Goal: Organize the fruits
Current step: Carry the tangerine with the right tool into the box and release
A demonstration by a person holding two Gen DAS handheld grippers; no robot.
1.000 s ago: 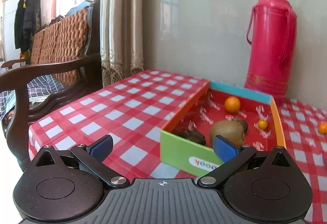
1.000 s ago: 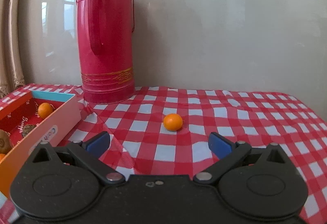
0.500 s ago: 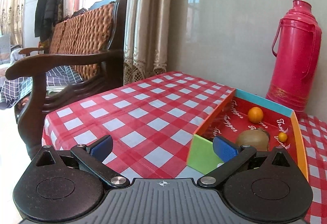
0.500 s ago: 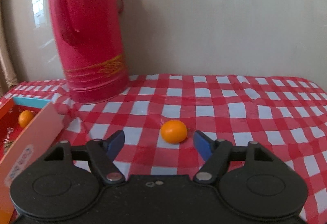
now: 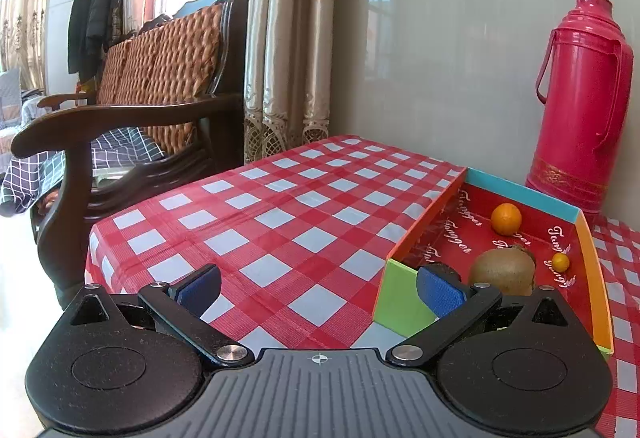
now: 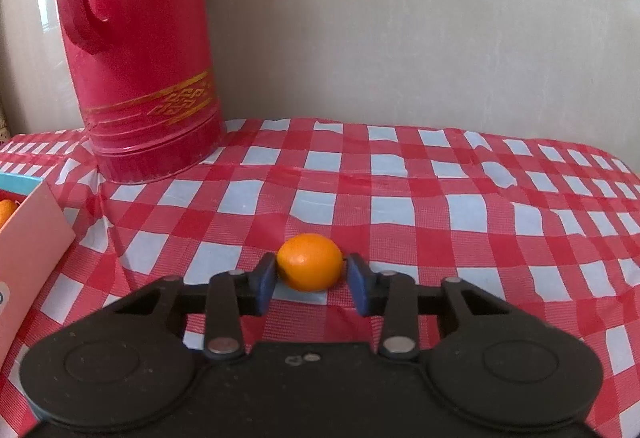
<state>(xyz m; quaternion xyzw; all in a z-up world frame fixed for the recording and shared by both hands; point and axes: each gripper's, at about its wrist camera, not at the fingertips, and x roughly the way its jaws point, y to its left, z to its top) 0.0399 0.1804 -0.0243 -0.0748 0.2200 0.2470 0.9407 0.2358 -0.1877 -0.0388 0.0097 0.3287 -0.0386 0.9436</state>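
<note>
The right gripper is closing its blue pads around the small orange sitting on the checkered tablecloth, both pads touching its sides. The left gripper is hanging wide apart beside the fruit box.

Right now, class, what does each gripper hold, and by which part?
The right gripper is closing on the small orange fruit, its pads at the fruit's two sides, on the tablecloth. The left gripper is open and holds nothing.
</note>
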